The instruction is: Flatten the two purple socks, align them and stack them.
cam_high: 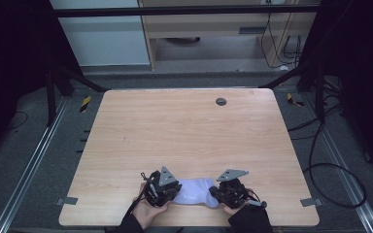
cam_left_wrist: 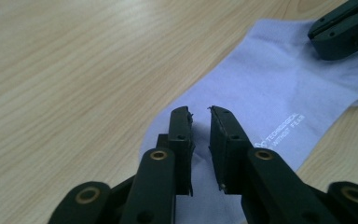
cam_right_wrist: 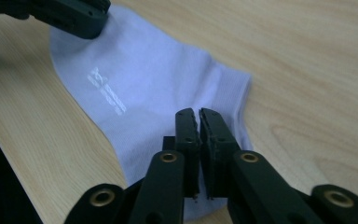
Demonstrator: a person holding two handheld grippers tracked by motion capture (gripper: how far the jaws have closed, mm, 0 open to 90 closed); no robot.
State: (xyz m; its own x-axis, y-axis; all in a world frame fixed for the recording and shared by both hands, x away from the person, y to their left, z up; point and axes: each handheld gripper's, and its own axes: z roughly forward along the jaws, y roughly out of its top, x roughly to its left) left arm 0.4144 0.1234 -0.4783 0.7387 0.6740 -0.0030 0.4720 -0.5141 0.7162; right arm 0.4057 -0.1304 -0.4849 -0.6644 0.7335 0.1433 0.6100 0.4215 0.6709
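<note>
Two claws work one pale sock point(cam_high: 194, 190) flat on the table point(cam_high: 184, 131): left claw point(cam_left_wrist: 200, 114) narrowly parted, right claw point(cam_right_wrist: 199, 114) nearly closed. Best pinch only fabric edges, evenly.

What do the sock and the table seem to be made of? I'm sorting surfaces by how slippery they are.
The sock looks like a soft knit fabric, pale lavender and matte, with a ribbed cuff and white printed lettering; the fibre cannot be told. The table looks like light wood or a wood-look laminate: printed-looking grain lines, smooth with a faint sheen.
</note>
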